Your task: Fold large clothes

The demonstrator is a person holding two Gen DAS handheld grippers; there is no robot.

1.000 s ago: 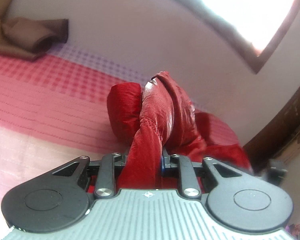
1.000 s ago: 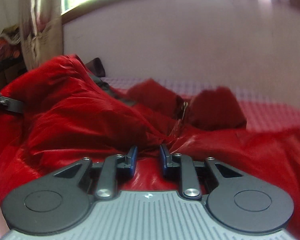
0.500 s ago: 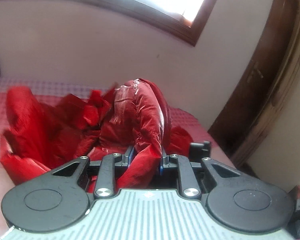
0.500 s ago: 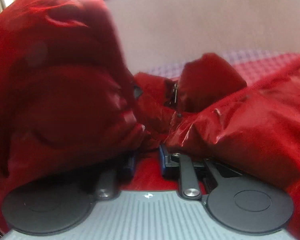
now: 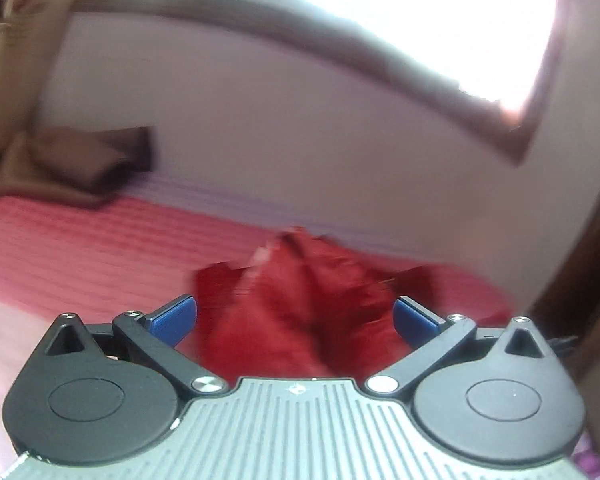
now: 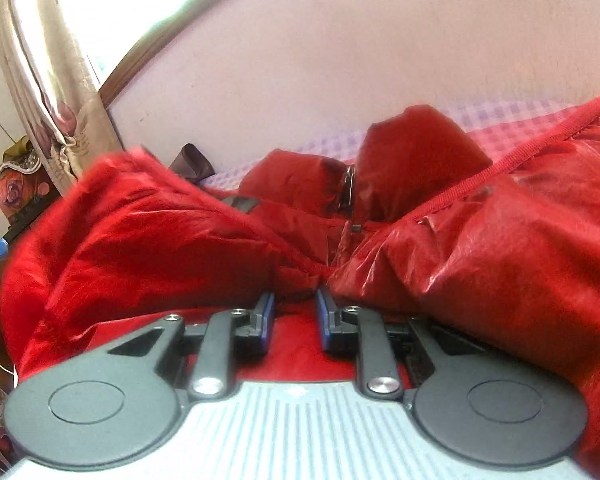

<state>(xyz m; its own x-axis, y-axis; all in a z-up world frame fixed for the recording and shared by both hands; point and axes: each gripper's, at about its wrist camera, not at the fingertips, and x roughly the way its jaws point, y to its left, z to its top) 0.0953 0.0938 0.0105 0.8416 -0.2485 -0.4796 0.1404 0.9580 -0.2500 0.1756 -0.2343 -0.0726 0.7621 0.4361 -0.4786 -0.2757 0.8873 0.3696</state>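
My left gripper point(image 5: 295, 316) just sprang wide, jacket point(image 6: 480, 248) dropped on the bed point(image 5: 100, 248) – right gripper point(image 6: 296, 312) pinches its hem; still bunched, most folding left.

Daylit room, hard backlight, one view smeared.

From my left wrist, the wood-framed window point(image 5: 420, 20) is blown out to plain white and everything past the gripper body is motion-blurred: the shiny red puffer jacket point(image 5: 300, 312) and the pink ribbed bedspread point(image 5: 100, 248) lose their texture. From my right wrist the picture is sharper; the jacket point(image 6: 500, 240) shows glossy highlights, the pale patterned curtain point(image 6: 48, 80) glares beside overexposed glass, and fisheye bending curves the wall line near the edges.
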